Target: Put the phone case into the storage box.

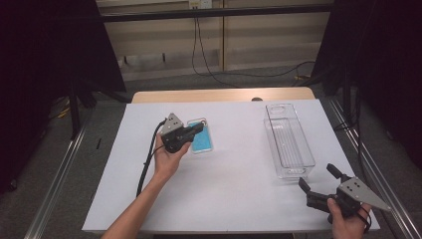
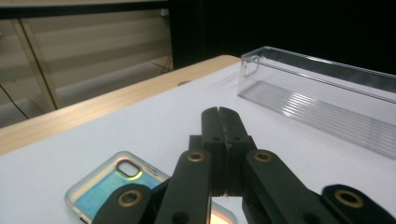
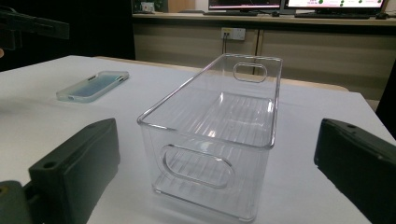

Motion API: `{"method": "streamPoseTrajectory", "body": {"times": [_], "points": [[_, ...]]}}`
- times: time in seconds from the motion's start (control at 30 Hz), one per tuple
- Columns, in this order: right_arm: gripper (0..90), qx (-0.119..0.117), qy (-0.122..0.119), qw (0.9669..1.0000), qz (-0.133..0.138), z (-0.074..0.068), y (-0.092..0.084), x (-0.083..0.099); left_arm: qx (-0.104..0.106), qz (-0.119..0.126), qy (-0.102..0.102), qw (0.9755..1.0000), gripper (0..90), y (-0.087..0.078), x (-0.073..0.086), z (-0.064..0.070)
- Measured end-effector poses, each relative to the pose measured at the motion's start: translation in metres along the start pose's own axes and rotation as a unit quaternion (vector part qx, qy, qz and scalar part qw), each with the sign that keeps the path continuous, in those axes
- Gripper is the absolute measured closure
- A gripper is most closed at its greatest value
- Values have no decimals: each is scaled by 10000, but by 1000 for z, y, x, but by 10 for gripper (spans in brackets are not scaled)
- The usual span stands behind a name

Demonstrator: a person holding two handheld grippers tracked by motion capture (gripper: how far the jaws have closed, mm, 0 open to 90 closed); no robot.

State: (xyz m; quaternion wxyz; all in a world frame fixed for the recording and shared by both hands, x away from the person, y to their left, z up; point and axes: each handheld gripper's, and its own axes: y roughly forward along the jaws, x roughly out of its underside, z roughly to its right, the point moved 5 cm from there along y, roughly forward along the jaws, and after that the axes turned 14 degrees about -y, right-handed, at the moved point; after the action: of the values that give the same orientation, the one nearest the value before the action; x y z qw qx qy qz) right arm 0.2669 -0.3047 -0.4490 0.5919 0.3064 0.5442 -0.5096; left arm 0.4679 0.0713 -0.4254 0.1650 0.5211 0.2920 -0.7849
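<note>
Nearest us in the high view, our two forearms and hands come in from the bottom edge, over the white table (image 1: pixel 224 199). The phone case (image 1: pixel 201 135), blue-backed with a clear rim, lies flat left of the table's middle, directly under the left gripper (image 1: pixel 198 130); in the left gripper view it sits just below and beside the closed jaws, and we cannot tell whether they touch it. The largest thing around is the clear plastic bin (image 1: pixel 288 142), standing upright and empty on the table's right half, well apart from the case, with bare table between them. The right gripper (image 1: pixel 318 178) hovers just beside the bin's near end. The left gripper's jaws are pressed together with nothing between them. The right gripper's jaws stand wide apart, holding nothing, pointing at the bin's handle cutout.
</note>
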Motion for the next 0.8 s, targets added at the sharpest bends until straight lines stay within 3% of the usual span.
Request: {"method": "streamPoseTrajectory", "body": {"times": [0.03, 0.23, 0.33, 0.6, 0.7, 0.8], "points": [[0, 0, 0, 10000, 0, 0, 0, 0, -25, -33, 68, 10000, 900, 1, 0, 0], [0, 14, -6, 10000, 9, 1, 0, 0, -286, -177, 16, 9994, 900, 4, -1, -7], [0, 0, -12, 10000, 11, 0, 0, 0, -459, -369, -5, 9983, 900, 7, 0, -10], [0, -23, -5, 10000, 1, -1, 0, 0, -384, -821, -51, 9959, 900, 14, 1, -12], [0, -15, -4, 10000, 3, -1, 0, 0, -288, -1109, -203, 9932, 900, 19, 4, -13], [0, -7, -16, 10000, 7, 0, 0, 0, -292, -1290, -144, 9911, 900, 22, 4, -11]]}}
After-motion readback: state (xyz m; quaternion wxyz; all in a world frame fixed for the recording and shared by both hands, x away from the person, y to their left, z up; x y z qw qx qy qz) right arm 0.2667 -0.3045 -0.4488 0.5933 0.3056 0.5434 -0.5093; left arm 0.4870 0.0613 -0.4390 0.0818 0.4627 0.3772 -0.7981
